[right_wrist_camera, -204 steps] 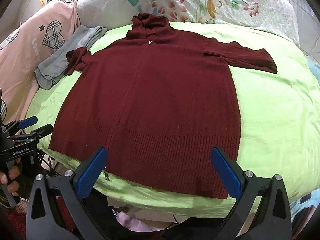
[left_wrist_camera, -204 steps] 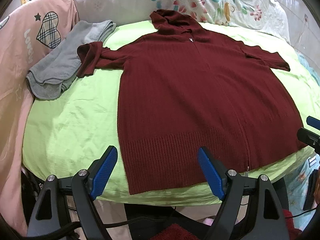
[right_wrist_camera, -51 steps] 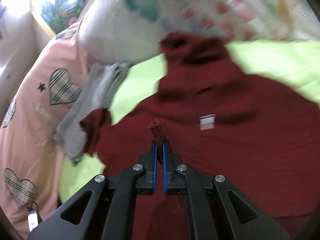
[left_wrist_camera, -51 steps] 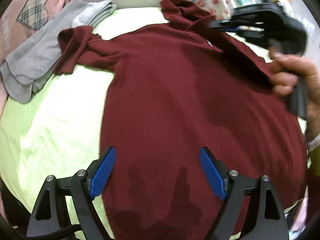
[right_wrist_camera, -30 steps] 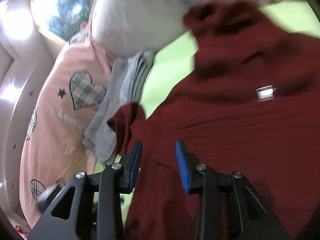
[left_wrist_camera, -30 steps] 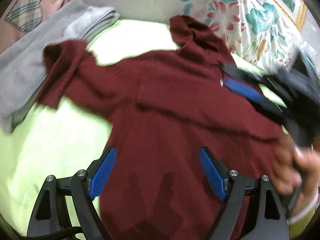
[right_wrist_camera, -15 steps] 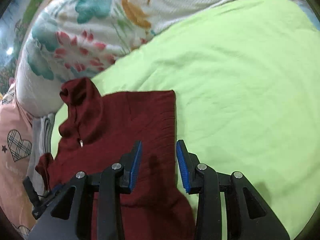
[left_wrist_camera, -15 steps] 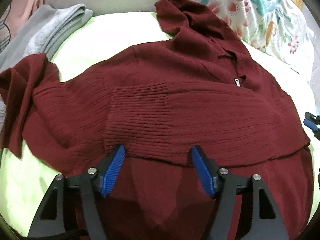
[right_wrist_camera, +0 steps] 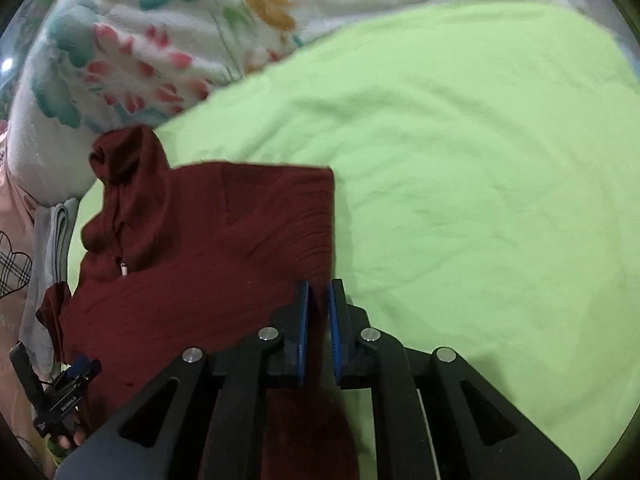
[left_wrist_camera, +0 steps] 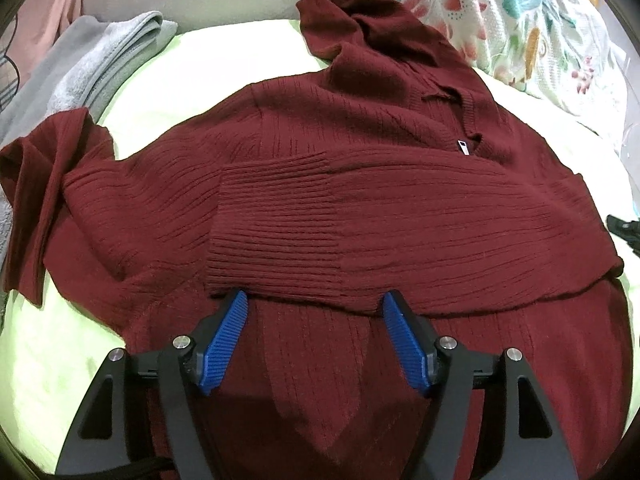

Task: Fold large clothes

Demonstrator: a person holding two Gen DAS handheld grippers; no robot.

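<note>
A maroon hooded sweater lies face up on the green sheet. One sleeve is folded across its chest, and the ribbed cuff ends just ahead of my left gripper. That gripper is open and hovers low over the body, its blue pads touching nothing. The other sleeve lies bunched at the left. My right gripper is at the sweater's straight right edge. Its jaws are closing, with that edge of cloth pinched between the pads.
A folded grey garment lies beyond the sweater's left sleeve. A floral quilt is heaped behind the hood, and a pink cover with plaid hearts sits at the far left. Bare green sheet stretches to the sweater's right.
The right gripper, open over the sweater's right edge half a second ago, has closed on it. Earlier it swung there from the left side. The left gripper has stayed by the cuff.
</note>
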